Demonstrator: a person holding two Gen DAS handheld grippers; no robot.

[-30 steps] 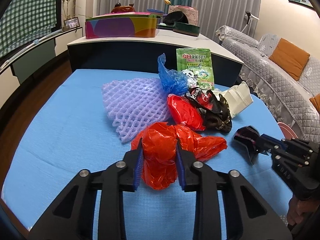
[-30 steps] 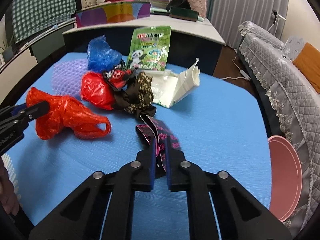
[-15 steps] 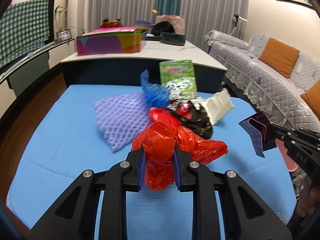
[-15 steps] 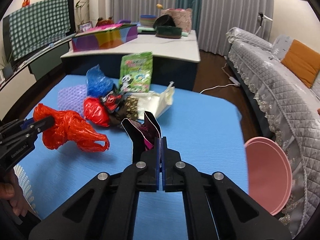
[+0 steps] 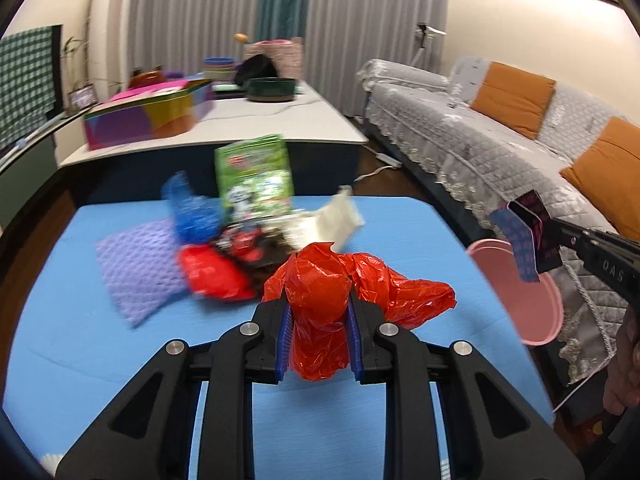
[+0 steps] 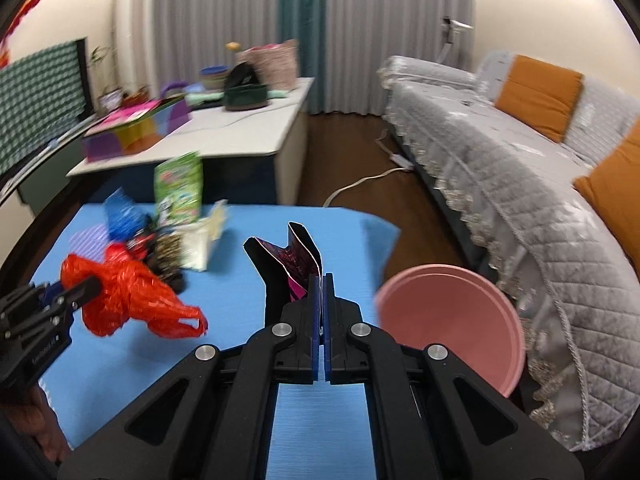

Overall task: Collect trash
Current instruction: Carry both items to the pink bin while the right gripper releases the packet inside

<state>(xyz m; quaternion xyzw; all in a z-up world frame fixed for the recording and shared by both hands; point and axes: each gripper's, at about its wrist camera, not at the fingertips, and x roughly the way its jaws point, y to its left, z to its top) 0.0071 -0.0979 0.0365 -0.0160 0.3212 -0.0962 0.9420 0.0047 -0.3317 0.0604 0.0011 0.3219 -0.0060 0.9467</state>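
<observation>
left gripper (image 5: 318, 312) clamps one red bag (image 5: 320, 312) above blue table (image 5: 80, 340). right gripper (image 6: 322, 300) pinches one dark wrapper (image 6: 294, 268), beside one pink bin (image 6: 452, 320). pile (image 5: 240, 232) on table.

A long white desk (image 5: 256, 120) at the back of the living room carries a multicoloured box (image 5: 148, 118), a dark green bowl (image 5: 270, 90) and stacked bowls (image 5: 218, 68). A grey quilted sofa (image 6: 520, 160) with orange cushions (image 6: 538, 96) lines the right wall, grey and teal curtains (image 6: 300, 32) hang behind, and a green checked cloth (image 5: 24, 84) hangs at left.
</observation>
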